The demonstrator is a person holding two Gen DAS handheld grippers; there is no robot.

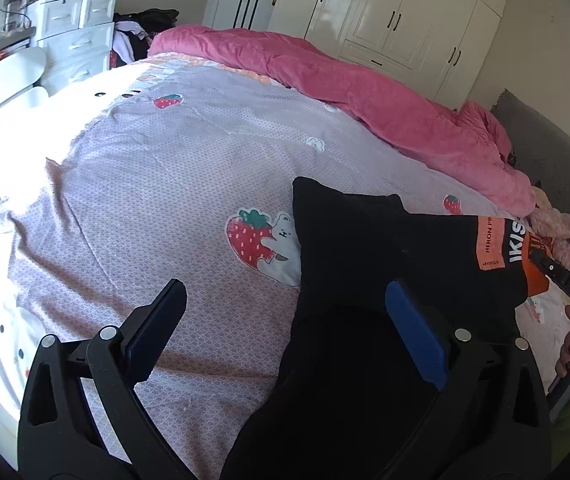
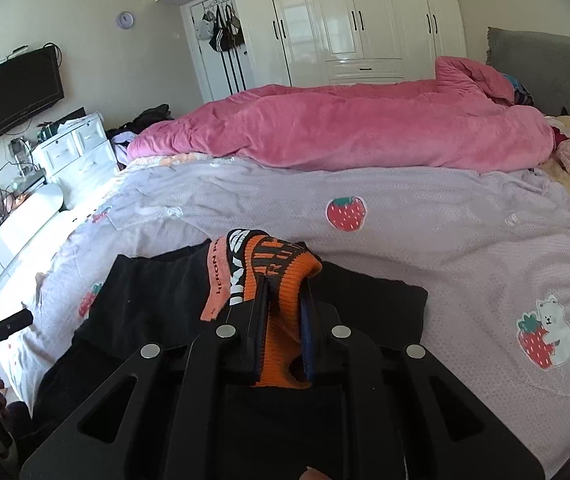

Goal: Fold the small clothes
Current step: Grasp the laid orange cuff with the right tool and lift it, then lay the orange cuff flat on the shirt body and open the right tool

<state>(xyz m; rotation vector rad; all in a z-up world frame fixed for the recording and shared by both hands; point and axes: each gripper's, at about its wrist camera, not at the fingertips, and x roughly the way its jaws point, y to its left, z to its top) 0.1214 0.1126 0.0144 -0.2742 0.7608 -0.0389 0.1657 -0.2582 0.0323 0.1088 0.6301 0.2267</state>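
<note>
Right gripper (image 2: pixel 281 316) clamped on orange striped cuff (image 2: pixel 285 280) of black garment (image 1: pixel 365 280) lying on strawberry bedsheet (image 1: pixel 165 160). Left gripper (image 1: pixel 281 332) wide open, empty, above garment's edge. Fold under way; next, carry cuff across, lay flat.

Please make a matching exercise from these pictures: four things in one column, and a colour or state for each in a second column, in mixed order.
Things:
1. left tongs
2. right tongs
3. quilt
4. wardrobe

States:
A. white, doors closed
B. shut on the orange cuff
C. open, holding nothing
D. pink, bunched along the far side of the bed

Pairs: 1-C, 2-B, 3-D, 4-A
</note>
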